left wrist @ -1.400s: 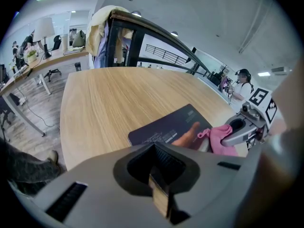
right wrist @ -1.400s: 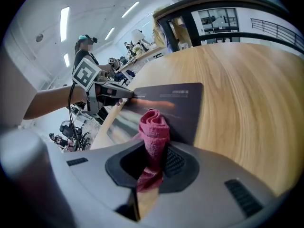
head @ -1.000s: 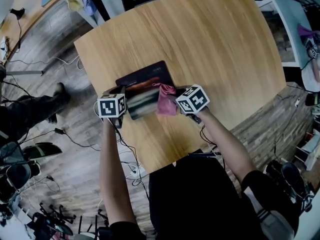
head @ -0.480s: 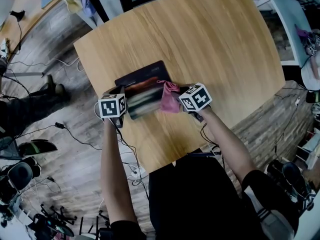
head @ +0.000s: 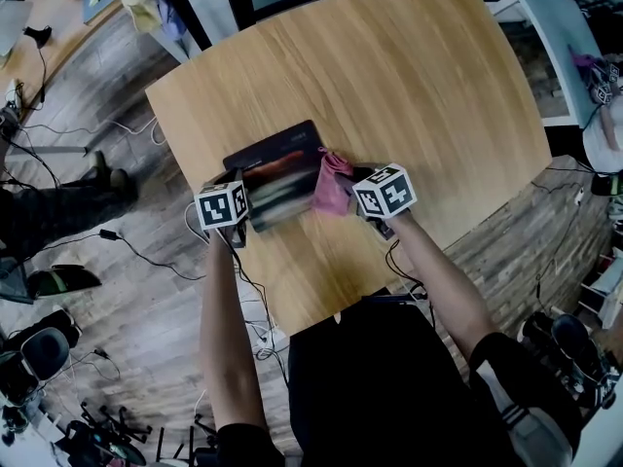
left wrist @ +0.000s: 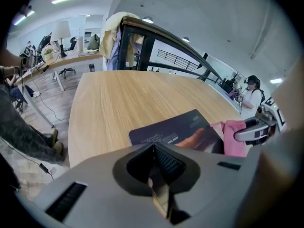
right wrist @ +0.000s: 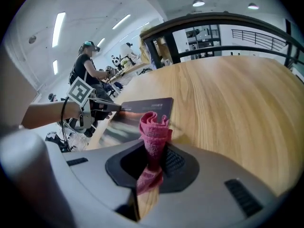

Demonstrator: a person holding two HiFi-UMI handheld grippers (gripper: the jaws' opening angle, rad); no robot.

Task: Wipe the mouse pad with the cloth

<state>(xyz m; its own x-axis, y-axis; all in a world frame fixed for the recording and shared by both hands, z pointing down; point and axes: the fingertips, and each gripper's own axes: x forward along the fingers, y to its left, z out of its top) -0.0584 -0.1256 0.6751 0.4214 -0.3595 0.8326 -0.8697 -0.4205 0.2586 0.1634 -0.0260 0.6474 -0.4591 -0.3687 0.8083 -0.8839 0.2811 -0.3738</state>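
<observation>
right gripper (right wrist: 153, 151), pinching the crumpled pink cloth (head: 333, 181), has slid right on the dark rectangular mouse pad (head: 277, 159); left gripper (left wrist: 154, 148) stays clamped on its left edge.

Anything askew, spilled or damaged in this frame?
Nothing spilled or damaged. The mouse pad lies askew to the edges of the table. The pink cloth is bunched into a wad in the jaws of the right gripper, at the pad's right edge, not spread flat.

Dim, muted head view, brighter gripper views lit by ceiling strip lights (right wrist: 59, 28), strong fisheye curvature, black vignetted corners
</observation>
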